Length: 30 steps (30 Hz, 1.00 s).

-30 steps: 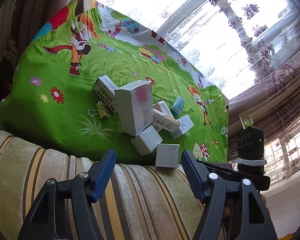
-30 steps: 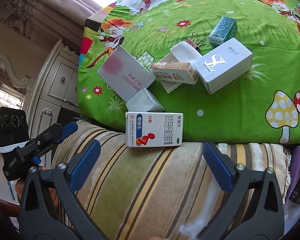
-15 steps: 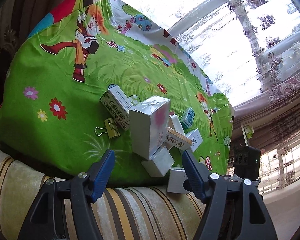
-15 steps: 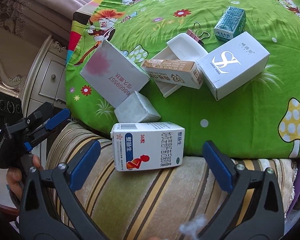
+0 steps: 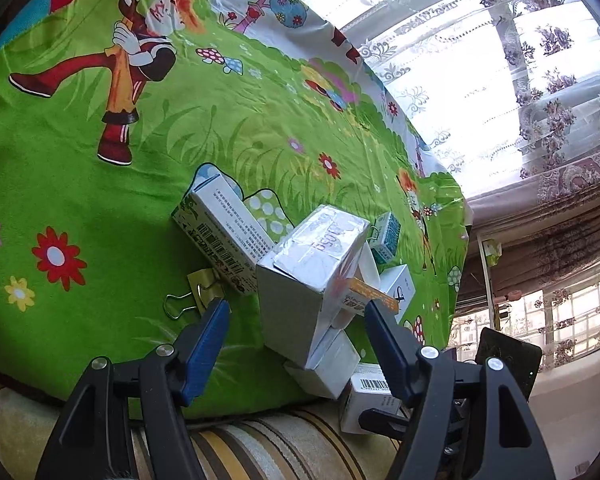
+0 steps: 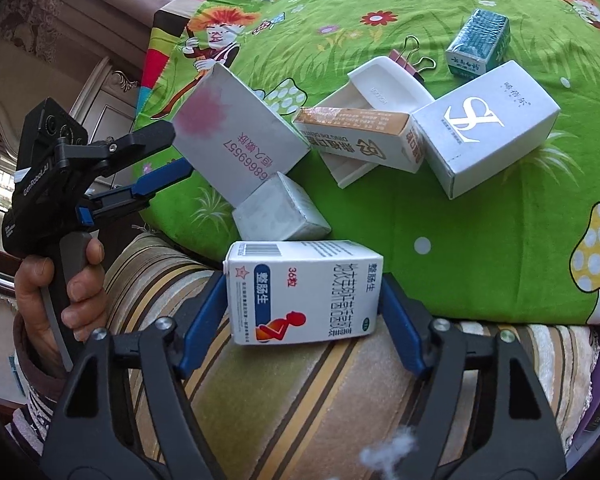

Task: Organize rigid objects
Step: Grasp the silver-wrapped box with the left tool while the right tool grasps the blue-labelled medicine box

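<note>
Between your right claw's (image 6: 302,312) closing jaws sits the white medicine box (image 6: 302,292); at 12 o'clock, a small grey box (image 6: 280,214) crowds it. Your left claw (image 5: 296,326) gapes around the tall grey box (image 5: 296,300).

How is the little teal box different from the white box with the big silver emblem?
The teal box is much smaller and dark; the emblem box is bulky and white. The teal one lies apart, while the emblem box touches the tan carton. Both are closed cardboard cartons on the green cloth.
</note>
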Available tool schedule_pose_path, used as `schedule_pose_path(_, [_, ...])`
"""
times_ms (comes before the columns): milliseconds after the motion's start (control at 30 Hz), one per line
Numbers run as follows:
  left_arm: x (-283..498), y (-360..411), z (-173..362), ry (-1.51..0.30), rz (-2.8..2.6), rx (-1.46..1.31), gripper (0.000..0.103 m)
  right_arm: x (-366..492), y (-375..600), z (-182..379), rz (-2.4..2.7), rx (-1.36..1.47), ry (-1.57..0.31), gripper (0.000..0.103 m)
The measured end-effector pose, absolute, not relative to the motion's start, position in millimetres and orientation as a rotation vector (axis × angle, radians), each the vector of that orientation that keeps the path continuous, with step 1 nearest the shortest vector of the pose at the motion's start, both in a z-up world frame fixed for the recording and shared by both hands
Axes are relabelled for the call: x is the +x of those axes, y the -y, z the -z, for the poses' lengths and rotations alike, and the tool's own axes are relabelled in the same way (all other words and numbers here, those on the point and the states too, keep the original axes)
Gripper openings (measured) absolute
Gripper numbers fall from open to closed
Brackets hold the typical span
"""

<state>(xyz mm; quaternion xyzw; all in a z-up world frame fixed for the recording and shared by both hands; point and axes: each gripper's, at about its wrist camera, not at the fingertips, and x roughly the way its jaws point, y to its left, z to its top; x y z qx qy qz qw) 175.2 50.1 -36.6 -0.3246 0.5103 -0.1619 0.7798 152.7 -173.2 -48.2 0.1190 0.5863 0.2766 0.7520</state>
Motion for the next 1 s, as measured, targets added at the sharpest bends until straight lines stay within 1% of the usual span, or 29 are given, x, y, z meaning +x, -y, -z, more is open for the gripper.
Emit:
schedule_pose_path(200, [183, -38, 43, -1.120, 0.360, -0.666, 0.070, 144, 179, 41, -0.593, 0.261, -1.236, 0.075])
schedule_pose_path(300, [185, -33, 43, -1.122, 0.368, -0.645, 0.062, 140, 181, 38, -0.583, 0.255, -1.215, 0.075])
schedule_pose_path(367, [186, -29, 43, -1.127, 0.370, -0.627, 0.053, 137, 184, 36, -0.570, 0.252, -1.202, 0.075])
schedule_pose_path(400, [186, -29, 44, -1.130, 0.370, -0.622, 0.045, 136, 185, 35, -0.565, 0.252, -1.197, 0.075])
schedule_pose_path(633, [178, -31, 38, -1.096, 0.372, -0.620, 0.042, 124, 188, 26, -0.532, 0.215, -1.147, 0.075])
schedule_pose_path(1000, [136, -40, -1, -0.896, 0.309, -0.604, 0.042, 105, 208, 8, -0.461, 0.207, -1.060, 0.075])
